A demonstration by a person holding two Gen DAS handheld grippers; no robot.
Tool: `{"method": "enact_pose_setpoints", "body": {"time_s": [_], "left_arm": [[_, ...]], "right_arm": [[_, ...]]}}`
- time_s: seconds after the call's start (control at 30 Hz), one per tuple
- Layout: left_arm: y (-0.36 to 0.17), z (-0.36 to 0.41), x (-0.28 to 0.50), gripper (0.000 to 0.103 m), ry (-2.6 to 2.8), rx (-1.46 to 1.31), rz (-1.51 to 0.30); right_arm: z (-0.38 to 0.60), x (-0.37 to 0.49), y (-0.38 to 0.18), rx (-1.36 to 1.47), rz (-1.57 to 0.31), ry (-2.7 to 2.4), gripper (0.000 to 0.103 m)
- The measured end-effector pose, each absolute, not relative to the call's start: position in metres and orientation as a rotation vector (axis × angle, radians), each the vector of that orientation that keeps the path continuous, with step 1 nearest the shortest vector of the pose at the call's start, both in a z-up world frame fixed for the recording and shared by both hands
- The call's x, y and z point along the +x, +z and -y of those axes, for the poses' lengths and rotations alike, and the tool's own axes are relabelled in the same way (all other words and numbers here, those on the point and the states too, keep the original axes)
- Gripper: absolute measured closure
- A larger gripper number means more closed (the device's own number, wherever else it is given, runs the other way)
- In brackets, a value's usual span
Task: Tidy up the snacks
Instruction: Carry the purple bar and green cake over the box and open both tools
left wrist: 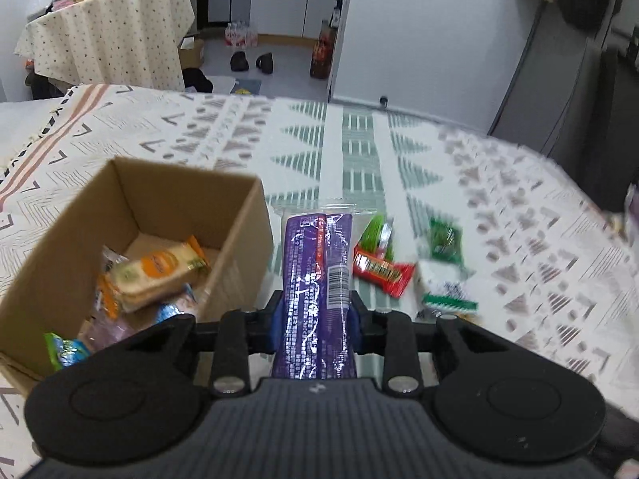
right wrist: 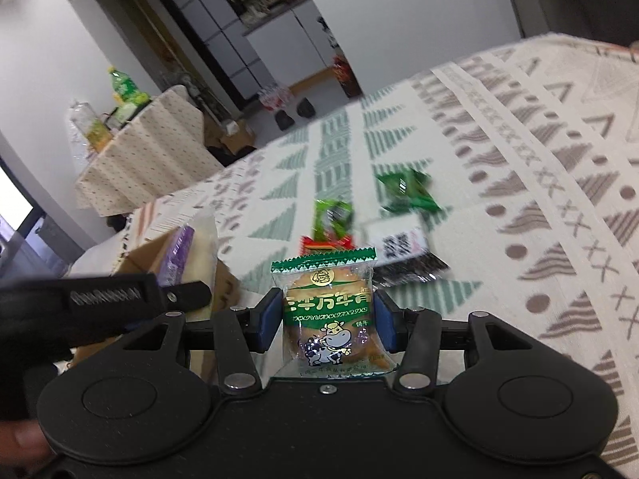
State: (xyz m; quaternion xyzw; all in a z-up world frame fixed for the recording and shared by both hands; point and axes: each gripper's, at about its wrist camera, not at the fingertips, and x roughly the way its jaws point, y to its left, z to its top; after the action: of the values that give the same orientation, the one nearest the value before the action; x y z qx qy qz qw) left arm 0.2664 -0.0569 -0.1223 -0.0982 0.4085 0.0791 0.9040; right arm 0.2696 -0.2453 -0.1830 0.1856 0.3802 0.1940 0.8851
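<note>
Firstly, left wrist view: the left gripper [left wrist: 315, 315] is closed on a long purple snack packet [left wrist: 317, 279], held just right of the open cardboard box [left wrist: 239, 239], which contains an orange-and-white wafer pack [left wrist: 153, 275]; a red packet [left wrist: 381, 271] and green packet [left wrist: 445, 239] lie farther right on the patterned cloth [left wrist: 519, 219]. Right wrist view: the right gripper [right wrist: 329, 315] is clamped on a green-topped biscuit packet [right wrist: 331, 311], near the loose snacks, with the box [right wrist: 223, 287] at left.

A patterned cloth [left wrist: 359, 151] carries a cardboard box [left wrist: 239, 247] and loose snack packets [left wrist: 381, 269].
</note>
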Motion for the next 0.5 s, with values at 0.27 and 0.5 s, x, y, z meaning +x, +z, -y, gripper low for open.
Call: {"method": "enact_pose_setpoints", "body": {"time_s": [0.27,0.5], "left_arm": [[-0.084,0.036,0.249,0.072,0.174,-0.233,-0.772],[-0.07,0.004,0.229,0.072,0.221,-0.262,-0.745]], "right_arm": [[0.236,0.26,-0.166,0.325,-0.75,0.402,0.055],[0.227,0.256,-0.153,0.283,-0.733,0.379,0.055]]}}
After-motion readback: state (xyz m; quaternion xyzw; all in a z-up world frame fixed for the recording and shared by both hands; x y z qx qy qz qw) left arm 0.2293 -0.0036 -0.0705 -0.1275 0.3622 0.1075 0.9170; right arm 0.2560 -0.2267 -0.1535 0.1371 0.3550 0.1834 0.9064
